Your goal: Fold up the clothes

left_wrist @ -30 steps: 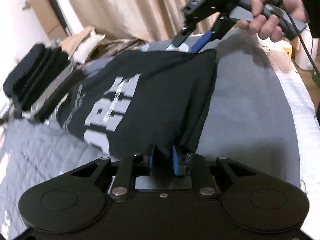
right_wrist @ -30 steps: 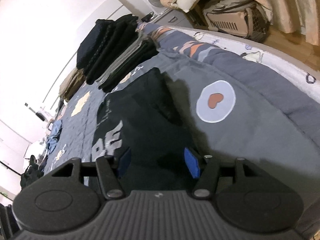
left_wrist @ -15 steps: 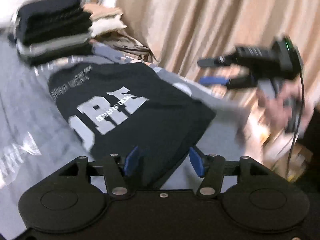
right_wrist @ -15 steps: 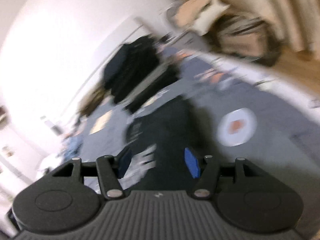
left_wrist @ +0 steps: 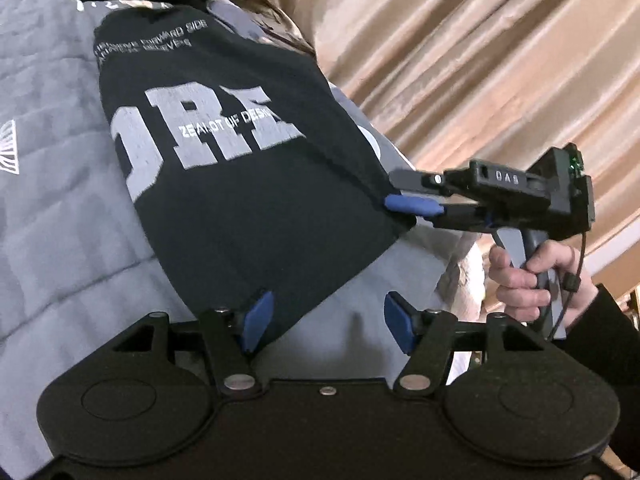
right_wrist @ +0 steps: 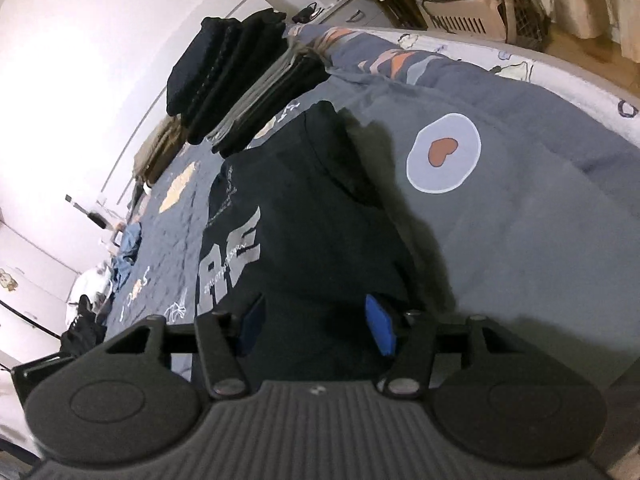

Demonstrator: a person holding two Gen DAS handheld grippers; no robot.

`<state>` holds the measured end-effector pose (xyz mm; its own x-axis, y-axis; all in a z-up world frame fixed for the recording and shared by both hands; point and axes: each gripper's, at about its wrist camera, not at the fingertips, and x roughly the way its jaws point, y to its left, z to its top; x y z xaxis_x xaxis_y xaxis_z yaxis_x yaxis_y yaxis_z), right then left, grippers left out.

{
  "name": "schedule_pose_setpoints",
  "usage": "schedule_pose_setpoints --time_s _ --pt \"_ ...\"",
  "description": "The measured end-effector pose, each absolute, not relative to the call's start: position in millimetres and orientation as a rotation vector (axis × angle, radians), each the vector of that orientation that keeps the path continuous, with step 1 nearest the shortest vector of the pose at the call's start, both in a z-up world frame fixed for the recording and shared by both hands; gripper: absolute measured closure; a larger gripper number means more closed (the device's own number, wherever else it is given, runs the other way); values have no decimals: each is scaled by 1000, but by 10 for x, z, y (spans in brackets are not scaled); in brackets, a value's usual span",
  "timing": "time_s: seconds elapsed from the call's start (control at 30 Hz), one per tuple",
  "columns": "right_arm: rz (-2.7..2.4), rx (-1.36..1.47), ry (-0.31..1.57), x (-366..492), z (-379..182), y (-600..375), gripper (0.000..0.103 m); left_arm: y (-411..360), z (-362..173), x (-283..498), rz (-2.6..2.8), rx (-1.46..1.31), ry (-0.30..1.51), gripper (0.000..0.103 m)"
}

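While the black T-shirt [left_wrist: 248, 184] lies flat on the grey quilted bedspread [left_wrist: 60, 208], folded into a long panel with its big grey letters facing up, my left gripper [left_wrist: 326, 316] hovers at its near corner with the jaws wide apart; one blue pad sits right at the hem, the other out over bare quilt, nothing pinched. Over on the right, my right gripper [left_wrist: 412, 204] reaches in from the side, a hand [left_wrist: 536, 284] wrapped round its handle, blue fingertips touching the shirt's right edge. From its own camera, the right gripper [right_wrist: 316, 326] shows jaws spread, dark shirt [right_wrist: 304, 216] fabric between and beneath them, not clamped. A stack of folded clothes [right_wrist: 240, 80] stands at the far end of the bed, just beyond the shirt's collar. Beige curtains [left_wrist: 480, 60] hang behind.
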<state>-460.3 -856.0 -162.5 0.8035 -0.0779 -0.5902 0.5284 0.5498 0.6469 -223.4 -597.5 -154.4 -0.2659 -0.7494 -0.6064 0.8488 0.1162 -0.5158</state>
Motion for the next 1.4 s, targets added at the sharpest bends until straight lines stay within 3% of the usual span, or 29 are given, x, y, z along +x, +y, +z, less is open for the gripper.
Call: schedule_pose_setpoints --time_s 0.1,0.17,0.33,0.53,0.73,1.4 --pt "-417 850 582 -4530 -1522 -8475 45 -5955 -1538 -2243 -1500 134 1014 28" --pt "-431 810 607 -4476 -1446 -8413 44 -5943 -1479 -2246 -1461 139 990 13" --pt "-465 747 647 -4407 -1298 -8320 43 -5999 -1319 -2192 -1370 172 960 0" --pt "-502 686 681 -4359 -1112 -8213 36 -6080 -1181 -2167 -1304 283 982 0" --pt "-520 630 719 -4322 -897 -8038 26 -6018 -992 -2223 -1265 340 886 0" --pt "-526 590 804 -4436 -228 -7523 24 -5787 -296 -2385 -1248 525 769 0"
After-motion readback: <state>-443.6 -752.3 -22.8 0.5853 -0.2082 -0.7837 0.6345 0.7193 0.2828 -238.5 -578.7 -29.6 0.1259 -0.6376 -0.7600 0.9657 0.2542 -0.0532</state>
